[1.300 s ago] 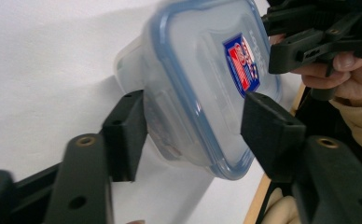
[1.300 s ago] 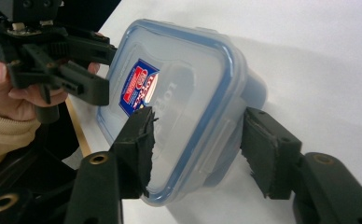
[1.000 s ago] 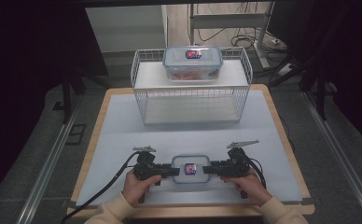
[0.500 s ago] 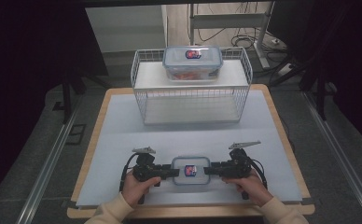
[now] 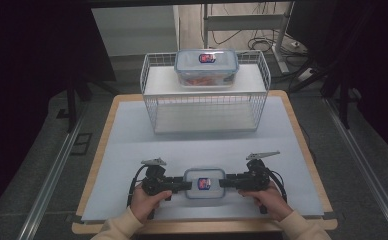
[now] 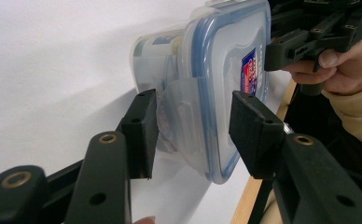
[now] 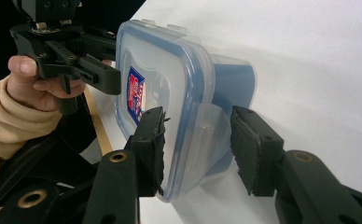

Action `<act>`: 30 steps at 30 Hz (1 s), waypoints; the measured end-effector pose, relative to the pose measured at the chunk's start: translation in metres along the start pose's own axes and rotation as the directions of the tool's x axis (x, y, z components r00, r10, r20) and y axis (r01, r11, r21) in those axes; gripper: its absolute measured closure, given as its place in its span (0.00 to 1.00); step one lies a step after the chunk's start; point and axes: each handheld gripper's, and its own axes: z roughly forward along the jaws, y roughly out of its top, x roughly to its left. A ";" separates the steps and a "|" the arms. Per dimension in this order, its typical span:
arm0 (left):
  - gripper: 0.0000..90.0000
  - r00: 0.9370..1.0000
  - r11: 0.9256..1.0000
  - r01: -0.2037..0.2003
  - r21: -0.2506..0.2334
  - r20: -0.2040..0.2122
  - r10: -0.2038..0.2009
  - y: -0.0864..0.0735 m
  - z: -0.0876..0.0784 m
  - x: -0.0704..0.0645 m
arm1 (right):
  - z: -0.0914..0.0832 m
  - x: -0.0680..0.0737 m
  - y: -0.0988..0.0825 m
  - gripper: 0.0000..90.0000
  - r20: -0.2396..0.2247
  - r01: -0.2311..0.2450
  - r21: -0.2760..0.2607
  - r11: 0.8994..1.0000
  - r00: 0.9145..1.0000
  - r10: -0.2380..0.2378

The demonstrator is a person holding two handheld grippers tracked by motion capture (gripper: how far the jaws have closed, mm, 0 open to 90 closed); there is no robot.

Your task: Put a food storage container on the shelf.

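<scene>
A clear food container (image 5: 204, 182) with a blue-rimmed lid and a red-blue sticker lies near the table's front edge. My left gripper (image 5: 184, 186) is at its left end and my right gripper (image 5: 224, 182) at its right end. In the left gripper view the jaws (image 6: 193, 135) clamp the lid edge and the clear side flap (image 6: 181, 121). In the right gripper view the jaws (image 7: 195, 140) pinch the opposite flap (image 7: 212, 135) against the lid in the same way. Each view also shows the other hand's gripper at the container's far end.
A white wire basket (image 5: 204, 112) stands at the back of the table, with a second lidded container (image 5: 206, 67) on its top shelf. A white mat (image 5: 132, 150) covers the wooden table. Dark floor and metal rails lie on both sides.
</scene>
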 end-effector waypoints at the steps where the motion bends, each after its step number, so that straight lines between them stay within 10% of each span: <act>1: 0.59 1.000 1.000 0.000 -0.001 -0.001 0.000 0.000 0.000 0.000 | 0.000 0.000 0.000 0.62 0.000 -0.002 0.000 1.000 1.000 0.002; 12: 0.60 1.000 1.000 0.006 -0.003 -0.014 -0.006 0.000 -0.001 -0.004 | -0.001 0.003 -0.002 0.62 0.007 -0.040 -0.014 0.999 0.999 0.040; 30: 0.60 0.998 0.998 -0.054 -0.034 -0.033 0.053 0.018 -0.009 -0.013 | -0.011 0.013 0.013 0.62 0.029 0.028 -0.061 0.998 0.999 -0.026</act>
